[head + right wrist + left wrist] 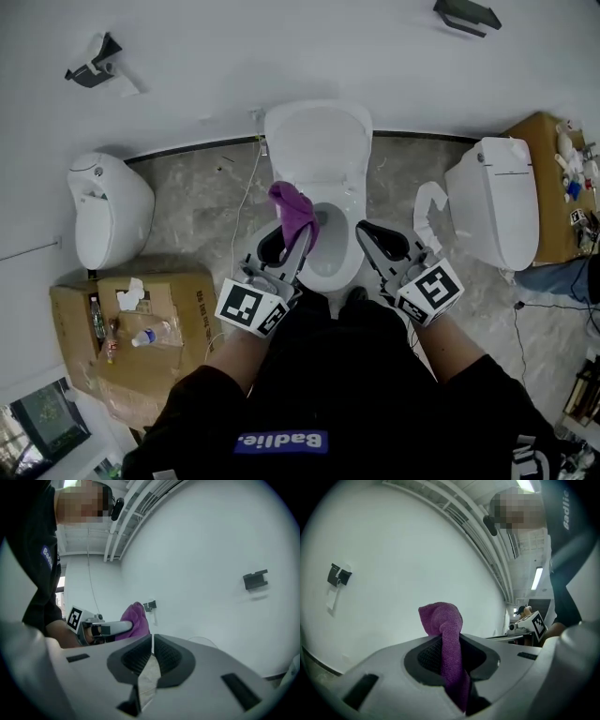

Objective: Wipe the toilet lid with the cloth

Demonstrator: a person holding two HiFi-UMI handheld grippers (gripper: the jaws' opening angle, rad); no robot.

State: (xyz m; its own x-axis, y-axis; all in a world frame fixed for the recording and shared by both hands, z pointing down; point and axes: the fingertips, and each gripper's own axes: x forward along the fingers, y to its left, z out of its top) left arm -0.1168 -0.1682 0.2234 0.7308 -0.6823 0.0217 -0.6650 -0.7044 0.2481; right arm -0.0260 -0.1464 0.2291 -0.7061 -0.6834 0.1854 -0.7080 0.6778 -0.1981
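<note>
Left gripper (292,246) is pinching the cloth (293,210), right gripper (370,234) is hovering pressed together, empty; probably best pressing cloth flat on toilet lid (319,141) ahead.

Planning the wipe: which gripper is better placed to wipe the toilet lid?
Left. The left gripper is shut on the purple cloth, in front of the raised toilet lid; the right gripper is shut on nothing.

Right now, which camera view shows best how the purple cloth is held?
The left gripper view: the purple cloth is close up, pinched in the jaws of the left gripper, bunched end above them. The head view shows it small, over the toilet bowl. The right gripper view shows only part, behind the left gripper.
</note>
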